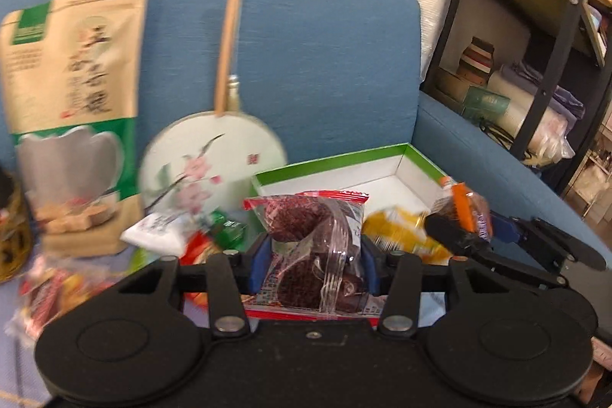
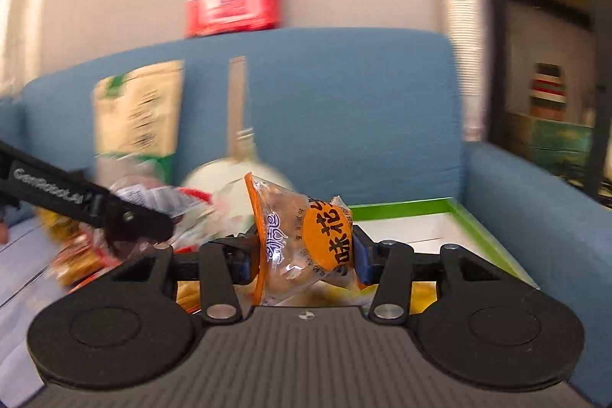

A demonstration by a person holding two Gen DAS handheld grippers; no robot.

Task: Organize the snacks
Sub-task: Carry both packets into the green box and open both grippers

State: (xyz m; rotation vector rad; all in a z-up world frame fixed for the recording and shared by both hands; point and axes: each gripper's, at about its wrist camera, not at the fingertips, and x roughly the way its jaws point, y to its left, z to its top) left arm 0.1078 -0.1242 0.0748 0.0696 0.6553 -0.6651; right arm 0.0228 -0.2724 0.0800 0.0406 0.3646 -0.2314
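The left gripper (image 1: 311, 264) clamps a red-edged cake packet (image 1: 313, 247); the right gripper (image 2: 306, 255) clamps an orange-labelled pastry packet (image 2: 306, 239). Both seem bound for the green-rimmed box (image 1: 420, 155).

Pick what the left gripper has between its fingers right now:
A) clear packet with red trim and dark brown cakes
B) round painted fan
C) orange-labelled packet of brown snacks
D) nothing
A: in the left wrist view the left gripper has its blue fingers pressed on the red-trimmed cake packet; the orange-labelled packet sits in the right gripper.
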